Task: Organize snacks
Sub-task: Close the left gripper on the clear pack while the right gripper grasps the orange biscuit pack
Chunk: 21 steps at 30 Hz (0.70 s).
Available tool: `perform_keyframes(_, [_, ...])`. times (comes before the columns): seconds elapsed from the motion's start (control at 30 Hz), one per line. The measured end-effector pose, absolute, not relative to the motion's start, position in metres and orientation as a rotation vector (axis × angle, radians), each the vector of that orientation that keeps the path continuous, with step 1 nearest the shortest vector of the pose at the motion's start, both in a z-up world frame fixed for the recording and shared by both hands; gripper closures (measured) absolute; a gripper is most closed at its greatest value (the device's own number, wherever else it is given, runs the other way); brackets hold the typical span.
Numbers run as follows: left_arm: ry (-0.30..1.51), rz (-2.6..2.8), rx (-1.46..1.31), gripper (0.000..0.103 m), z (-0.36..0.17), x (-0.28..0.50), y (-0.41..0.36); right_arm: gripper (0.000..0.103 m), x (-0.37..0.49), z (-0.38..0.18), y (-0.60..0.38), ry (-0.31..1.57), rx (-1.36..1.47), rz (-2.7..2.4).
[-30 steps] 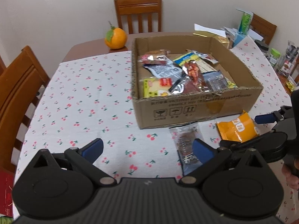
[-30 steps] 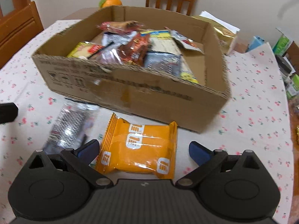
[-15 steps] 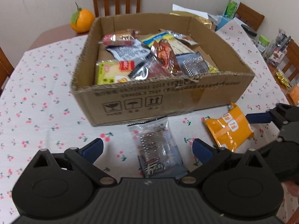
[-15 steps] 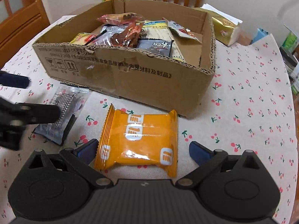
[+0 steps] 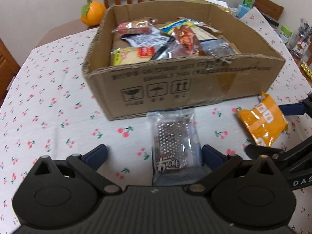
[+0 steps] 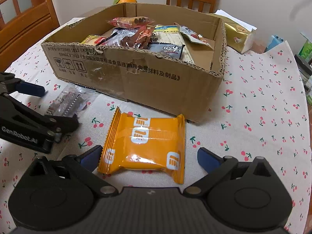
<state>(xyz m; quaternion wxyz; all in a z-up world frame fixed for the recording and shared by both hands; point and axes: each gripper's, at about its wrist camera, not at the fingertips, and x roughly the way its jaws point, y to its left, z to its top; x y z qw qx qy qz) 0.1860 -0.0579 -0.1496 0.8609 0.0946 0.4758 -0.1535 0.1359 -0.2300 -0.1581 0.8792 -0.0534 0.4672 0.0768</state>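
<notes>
Showing a late stage of the sorting: most snack packets (image 6: 148,37) already lie heaped inside the open cardboard box (image 6: 136,81), and two remain outside it on the cherry-print tablecloth (image 6: 263,105).

Left wrist view: the clear packet with a dark, dotted filling (image 5: 175,146) lies flat just in front of the box's near wall, its far end close to or touching the cardboard. The left gripper (image 5: 154,153) straddles this packet's near end with its jaws spread wide; the right-hand pad sits just beside the packet's edge, the left-hand pad well apart from it. Nothing is clamped.

Right wrist view: the orange packet (image 6: 146,146) lies flat near the box's front corner, apart from the cardboard. The right gripper (image 6: 149,157) frames the orange packet with jaws also wide apart, the pads flanking its near half without pressing it.

Judged from this layout, what remains is to close on each of the two loose packets, lift them over the box wall and set them among the others. An orange fruit (image 5: 92,13) and other packages (image 6: 237,37) stand beyond the box; whether they belong to the task cannot be told.
</notes>
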Motion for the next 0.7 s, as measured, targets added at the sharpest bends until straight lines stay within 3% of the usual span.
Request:
perform_keyframes(0.23, [0.982,-0.295,0.2,0.007,-0.148,0.184,-0.076,0.0,0.132,-0.159,-0.23,0.953,-0.108,0.156])
perform_keyframes(0.47, [0.971,-0.333,0.174,0.054,-0.141,0.183,-0.084,0.0,0.13,-0.16,-0.229,0.945,-0.105,0.151])
perform_keyframes(0.7, [0.981,-0.34,0.173,0.057,-0.14,0.184,-0.081,0.0,0.138,-0.159,-0.225,0.959,-0.108,0.155])
